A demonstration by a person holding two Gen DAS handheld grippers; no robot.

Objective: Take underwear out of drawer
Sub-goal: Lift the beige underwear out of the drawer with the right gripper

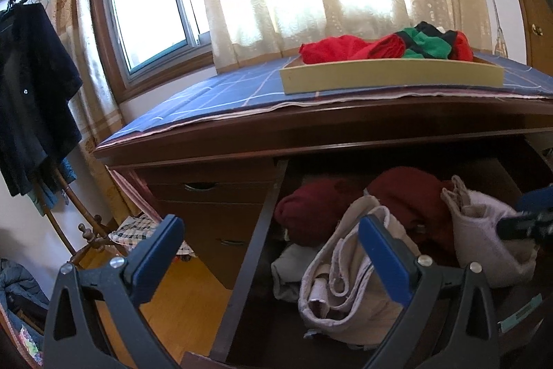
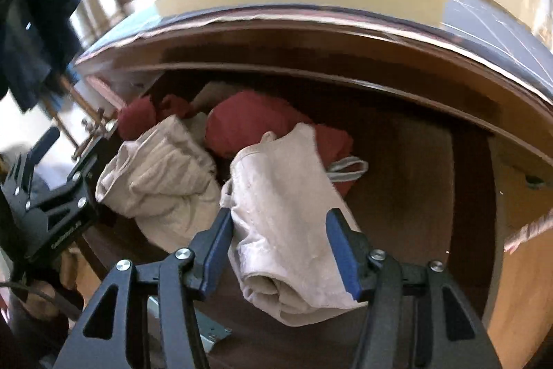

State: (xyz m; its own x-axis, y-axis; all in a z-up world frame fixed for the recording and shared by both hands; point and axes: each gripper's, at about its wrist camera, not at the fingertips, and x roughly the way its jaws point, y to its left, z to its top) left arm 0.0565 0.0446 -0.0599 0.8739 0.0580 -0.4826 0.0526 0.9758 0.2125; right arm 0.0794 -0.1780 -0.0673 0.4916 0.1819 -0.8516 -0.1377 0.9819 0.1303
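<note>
The wooden drawer (image 2: 414, 161) stands pulled out under the desk top. My right gripper (image 2: 280, 220) is shut on a rolled pale pink underwear bundle (image 2: 287, 196), which hangs between its blue pads above the drawer floor. The same bundle (image 1: 484, 230) shows at the right edge of the left wrist view. A beige bundle (image 2: 159, 175) and dark red garments (image 2: 255, 120) lie in the drawer's left and back parts. My left gripper (image 1: 273, 230) is open over the drawer's left wall, holding nothing, with the beige bundle (image 1: 345, 275) just behind its right finger.
A cream tray (image 1: 390, 76) with red and green garments (image 1: 345, 49) sits on the blue checked cloth (image 1: 224, 92) on the desk top. Closed small drawers (image 1: 207, 192) are left of the open one. A rack with dark clothes (image 1: 31, 92) stands at far left.
</note>
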